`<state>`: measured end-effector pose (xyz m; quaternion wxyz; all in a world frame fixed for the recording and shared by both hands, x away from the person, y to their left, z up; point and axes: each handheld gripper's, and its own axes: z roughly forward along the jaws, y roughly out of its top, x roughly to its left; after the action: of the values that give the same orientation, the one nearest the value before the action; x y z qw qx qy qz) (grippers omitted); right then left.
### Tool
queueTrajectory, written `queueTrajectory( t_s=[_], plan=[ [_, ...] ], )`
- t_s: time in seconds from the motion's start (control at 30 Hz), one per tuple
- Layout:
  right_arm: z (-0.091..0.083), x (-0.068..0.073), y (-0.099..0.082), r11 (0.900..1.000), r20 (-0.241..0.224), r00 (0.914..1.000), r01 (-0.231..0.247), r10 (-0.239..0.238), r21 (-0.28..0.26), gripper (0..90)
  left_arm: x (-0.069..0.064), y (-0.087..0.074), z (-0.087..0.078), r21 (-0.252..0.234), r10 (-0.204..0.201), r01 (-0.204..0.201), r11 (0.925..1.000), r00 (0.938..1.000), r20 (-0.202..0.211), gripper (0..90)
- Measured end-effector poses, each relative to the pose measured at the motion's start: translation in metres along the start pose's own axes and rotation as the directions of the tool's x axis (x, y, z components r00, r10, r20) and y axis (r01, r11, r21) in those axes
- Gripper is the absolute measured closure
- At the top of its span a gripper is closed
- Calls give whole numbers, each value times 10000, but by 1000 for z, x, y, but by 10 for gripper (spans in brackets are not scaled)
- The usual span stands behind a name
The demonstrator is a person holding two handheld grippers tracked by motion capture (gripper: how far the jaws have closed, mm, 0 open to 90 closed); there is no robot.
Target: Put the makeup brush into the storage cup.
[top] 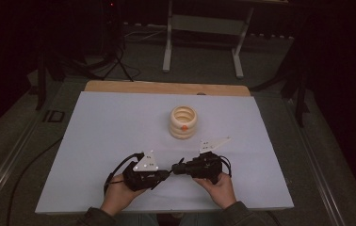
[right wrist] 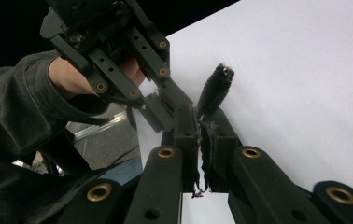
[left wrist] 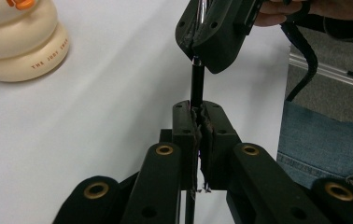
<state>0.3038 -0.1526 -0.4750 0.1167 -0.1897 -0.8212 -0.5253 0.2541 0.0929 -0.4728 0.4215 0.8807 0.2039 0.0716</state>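
You are holding one thin black rod (left wrist: 196, 86) level above the table (top: 110, 127), bridging your two tongs. Your left tongs (left wrist: 198, 122) are pinching one end; your right tongs (right wrist: 201, 123) are clamping what looks like its bristled end. One cream ring stack (top: 183, 122) is standing well apart.

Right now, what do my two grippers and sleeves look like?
Both the left gripper and the right gripper are black, with linkage arms pinned by brass-ringed rivets and flat, worn pads. Each carries a pale grey three-cornered plate with small dark marks, and trails a black cable. The sleeves are dark grey.
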Motion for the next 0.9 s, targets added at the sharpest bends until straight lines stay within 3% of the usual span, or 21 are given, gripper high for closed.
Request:
queueTrajectory(
  t_s=[0.23, 0.47, 0.9],
  plan=[
    [-7, 1, 3, 9996, 508, 9984, 236, -242, 128, 856, 5, -5, -4, 38, -254, 254, 9997, 9996, -140, 704],
    [-14, -3, 5, 9991, 1037, 9942, 245, -278, 336, 855, 12, -12, -13, -9, -514, 515, 9987, 9976, -468, 664],
    [-16, -11, 19, 9980, 1508, 9879, 291, -372, 559, 855, 26, -24, -28, -148, -1043, 1033, 9945, 9899, -959, 607]
  ],
)
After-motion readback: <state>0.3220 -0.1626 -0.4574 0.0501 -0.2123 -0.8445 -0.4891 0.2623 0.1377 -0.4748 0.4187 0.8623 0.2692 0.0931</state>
